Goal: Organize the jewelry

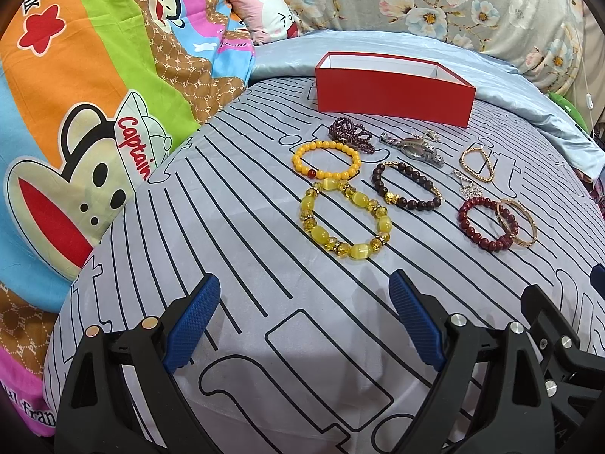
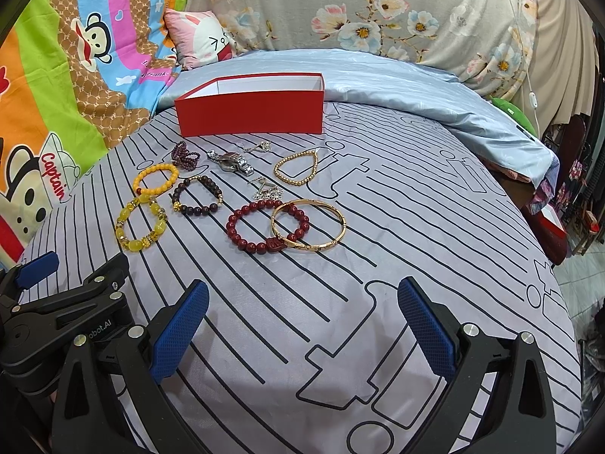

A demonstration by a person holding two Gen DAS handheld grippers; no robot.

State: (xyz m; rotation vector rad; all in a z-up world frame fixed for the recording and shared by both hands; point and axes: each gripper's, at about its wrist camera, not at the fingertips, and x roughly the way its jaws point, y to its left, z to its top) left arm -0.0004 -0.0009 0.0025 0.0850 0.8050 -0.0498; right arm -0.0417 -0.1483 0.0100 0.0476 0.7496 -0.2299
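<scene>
Blue-padded left gripper [image 1: 304,325] and right gripper [image 2: 302,325] hang near me, jaws spread, holding nothing. Bracelets [image 2: 268,229] and other pieces lie scattered mid-bed. Far red box [image 2: 249,111] looks empty, so I judge nothing sorted yet.

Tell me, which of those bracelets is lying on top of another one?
The plain gold bangle: its rim crosses over the red bead bracelet. The other bracelets lie flat on the striped sheet.
</scene>
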